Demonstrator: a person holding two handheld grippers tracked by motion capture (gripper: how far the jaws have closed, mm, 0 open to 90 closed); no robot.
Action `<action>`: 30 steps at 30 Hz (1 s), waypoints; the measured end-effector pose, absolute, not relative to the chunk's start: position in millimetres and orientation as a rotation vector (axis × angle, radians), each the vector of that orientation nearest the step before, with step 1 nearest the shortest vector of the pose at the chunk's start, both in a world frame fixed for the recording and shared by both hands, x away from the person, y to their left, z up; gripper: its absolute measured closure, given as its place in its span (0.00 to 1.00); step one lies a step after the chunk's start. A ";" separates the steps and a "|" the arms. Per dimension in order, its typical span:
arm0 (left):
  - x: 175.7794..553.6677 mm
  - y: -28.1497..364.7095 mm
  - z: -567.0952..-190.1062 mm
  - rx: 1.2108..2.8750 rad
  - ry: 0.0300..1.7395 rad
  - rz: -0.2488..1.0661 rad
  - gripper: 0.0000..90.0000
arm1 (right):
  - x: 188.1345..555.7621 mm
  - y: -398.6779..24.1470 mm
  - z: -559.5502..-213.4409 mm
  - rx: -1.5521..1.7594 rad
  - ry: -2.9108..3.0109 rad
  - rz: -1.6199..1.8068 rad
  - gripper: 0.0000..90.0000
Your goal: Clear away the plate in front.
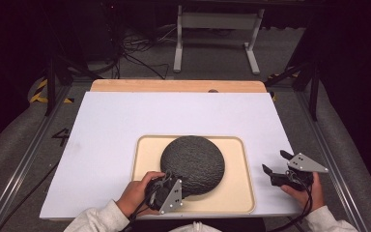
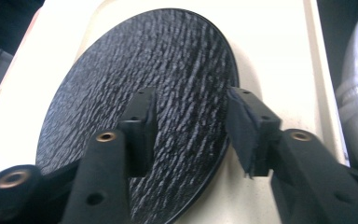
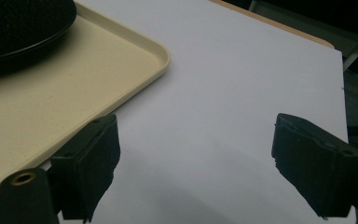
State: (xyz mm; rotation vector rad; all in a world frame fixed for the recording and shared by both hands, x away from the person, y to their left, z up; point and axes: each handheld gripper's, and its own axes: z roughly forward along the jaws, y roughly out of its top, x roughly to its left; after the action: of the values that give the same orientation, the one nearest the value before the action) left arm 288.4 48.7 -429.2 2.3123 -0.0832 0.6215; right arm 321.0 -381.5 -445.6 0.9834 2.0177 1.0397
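- Left hand-held gripper [image 1: 170, 189]: jaws spread astride the near rim of the round black textured plate [image 1: 193, 164], not pinching; a snag could drag it.
- Plate is seated on the cream plastic tray [image 1: 236, 193], on the white worktop [image 1: 106, 130].
- Right hand-held gripper [image 1: 276, 163]: spread wide, nothing held.

The dark round plate [image 1: 193, 164] looks rough, with a matt, ridged grain. The cream tray [image 1: 239, 193] under it seems smooth, faintly glossy plastic. A matt white sheet [image 1: 125, 121] covers the table, with bare wood [image 1: 174, 86] at twelve o'clock.
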 end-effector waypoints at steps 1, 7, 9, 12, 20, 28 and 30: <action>289.9 50.2 -427.8 2.305 -0.075 0.632 0.58 | 321.0 -381.4 -445.6 0.982 2.019 1.040 0.17; 296.2 58.6 -422.5 2.278 -0.012 0.673 0.46 | 320.5 -381.0 -444.9 0.973 2.021 1.041 0.17; 300.2 63.1 -420.4 2.267 0.010 0.671 0.40 | 320.4 -380.6 -444.8 0.971 2.023 1.043 0.17; 305.5 68.8 -417.9 2.258 0.054 0.695 0.31 | 320.4 -380.1 -444.7 0.967 2.026 1.044 0.17; 321.0 90.3 -414.0 2.227 0.145 0.667 0.19 | 320.0 -379.8 -444.3 0.962 2.028 1.042 0.17; 336.5 115.7 -415.8 2.222 0.245 0.634 0.14 | 319.9 -379.5 -444.2 0.958 2.029 1.044 0.17; 339.2 122.2 -416.2 2.219 0.279 0.628 0.14 | 319.8 -379.4 -444.2 0.957 2.030 1.043 0.17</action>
State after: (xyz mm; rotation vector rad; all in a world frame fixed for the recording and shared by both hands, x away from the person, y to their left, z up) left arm 339.2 122.2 -416.2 2.2186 0.2786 0.6283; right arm 319.8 -379.4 -444.2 0.9569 2.0299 1.0431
